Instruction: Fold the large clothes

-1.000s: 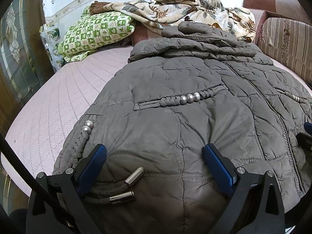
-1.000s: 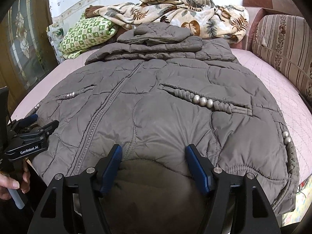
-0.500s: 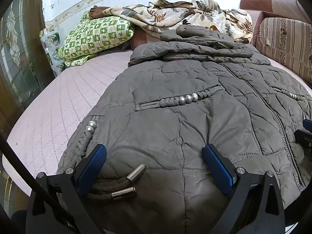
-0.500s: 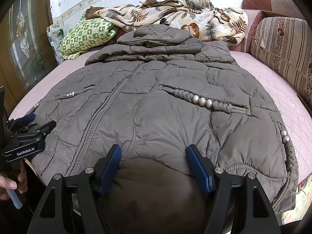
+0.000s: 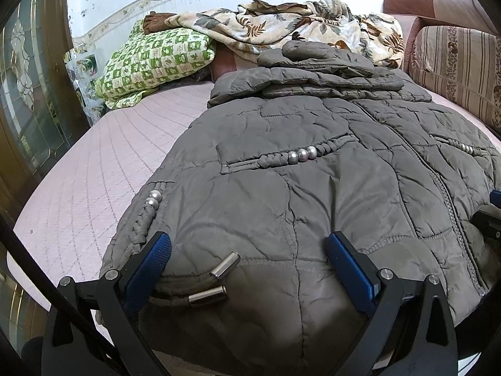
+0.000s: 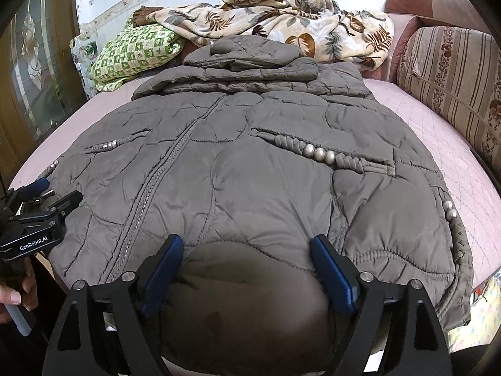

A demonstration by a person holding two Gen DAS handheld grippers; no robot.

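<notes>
Left wrist view: the grey quilted jacket (image 5: 313, 188) lies spread front-up on the pink bed (image 5: 103, 169), its hem bulging between the wide-open fingers of the left gripper (image 5: 247, 266). The right gripper (image 6: 247, 269) likewise stands spread over the hem; the fabric there is dark and blurred. The jacket's sleeves are folded across its top, under the hood.

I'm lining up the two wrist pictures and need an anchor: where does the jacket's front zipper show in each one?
Left wrist view: the zipper runs down the right part of the gray jacket, toward the lower right edge.
Right wrist view: the zipper runs left of center, slanting from the folded collar down to the hem.
Shared landmark: the green checkered pillow at upper left in both.
</notes>
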